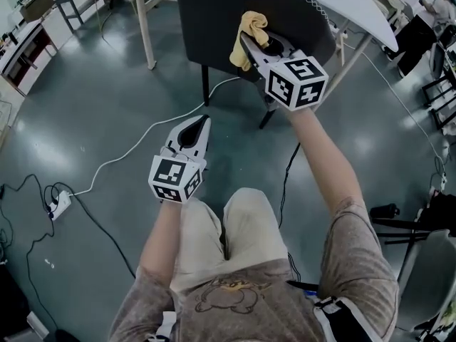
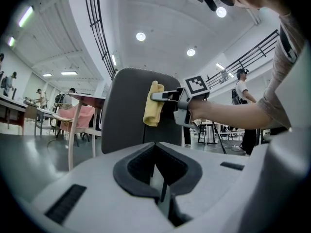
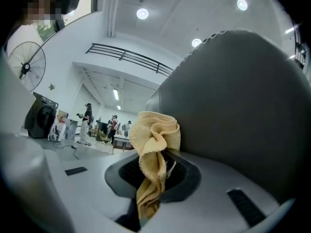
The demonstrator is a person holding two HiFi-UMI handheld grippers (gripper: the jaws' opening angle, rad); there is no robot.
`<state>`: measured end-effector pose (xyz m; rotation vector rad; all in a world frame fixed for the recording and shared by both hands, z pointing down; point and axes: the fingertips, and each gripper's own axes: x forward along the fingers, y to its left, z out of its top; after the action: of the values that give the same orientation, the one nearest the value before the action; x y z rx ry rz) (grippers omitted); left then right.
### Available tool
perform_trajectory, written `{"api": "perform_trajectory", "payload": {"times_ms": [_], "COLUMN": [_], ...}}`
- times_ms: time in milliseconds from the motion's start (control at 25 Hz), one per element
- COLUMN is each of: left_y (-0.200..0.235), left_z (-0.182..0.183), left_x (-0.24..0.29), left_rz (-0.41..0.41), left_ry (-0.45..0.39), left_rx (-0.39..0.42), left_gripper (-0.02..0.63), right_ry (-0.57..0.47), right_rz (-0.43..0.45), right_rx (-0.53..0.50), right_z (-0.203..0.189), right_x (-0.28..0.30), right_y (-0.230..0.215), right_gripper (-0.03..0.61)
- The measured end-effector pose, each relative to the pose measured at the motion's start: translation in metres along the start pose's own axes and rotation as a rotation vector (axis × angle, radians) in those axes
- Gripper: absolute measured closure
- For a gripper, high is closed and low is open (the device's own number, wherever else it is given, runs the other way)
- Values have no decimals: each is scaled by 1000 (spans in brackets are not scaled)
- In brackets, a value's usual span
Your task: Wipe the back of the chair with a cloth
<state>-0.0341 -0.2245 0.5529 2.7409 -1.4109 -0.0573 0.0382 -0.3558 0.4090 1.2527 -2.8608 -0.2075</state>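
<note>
The dark grey chair back (image 1: 214, 13) stands ahead of me, also filling the right gripper view (image 3: 243, 110) and upright in the left gripper view (image 2: 126, 115). A yellow cloth (image 1: 249, 38) is bunched in my right gripper (image 1: 249, 45), which is shut on it and holds it against the chair back. The cloth (image 3: 154, 154) hangs down between the right jaws, and the cloth (image 2: 152, 104) also shows in the left gripper view. My left gripper (image 1: 198, 125) hangs lower, apart from the chair, shut with nothing in it (image 2: 158, 188).
A white cable (image 1: 135, 144) runs across the grey floor to a power strip (image 1: 59, 205). A white table (image 1: 342, 2) stands behind the chair, with a wooden leg (image 1: 144, 20) at the left. More tables and people are in the background.
</note>
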Motion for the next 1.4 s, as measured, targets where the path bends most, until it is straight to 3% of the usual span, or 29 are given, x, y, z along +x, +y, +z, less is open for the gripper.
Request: {"api": "perform_trajectory", "payload": {"times_ms": [360,760,960,1400], "left_y": [13,24,27,10], "left_z": [-14,-25,-29,-30], "left_x": [-7,-14,-13,-4], "left_rz": [21,39,37,9], "left_ry": [23,37,43,36], "left_rx": [-9,-17,-22,-20], "left_gripper": [609,609,609,609], "right_ry": [17,60,57,24], "right_rz": [39,146,174,117], "right_rx": [-70,26,27,-24], "right_z": [-6,-21,-26,-24], "right_x": [62,117,104,19], "right_y": [27,59,64,32], "right_gripper": [511,509,511,509]}}
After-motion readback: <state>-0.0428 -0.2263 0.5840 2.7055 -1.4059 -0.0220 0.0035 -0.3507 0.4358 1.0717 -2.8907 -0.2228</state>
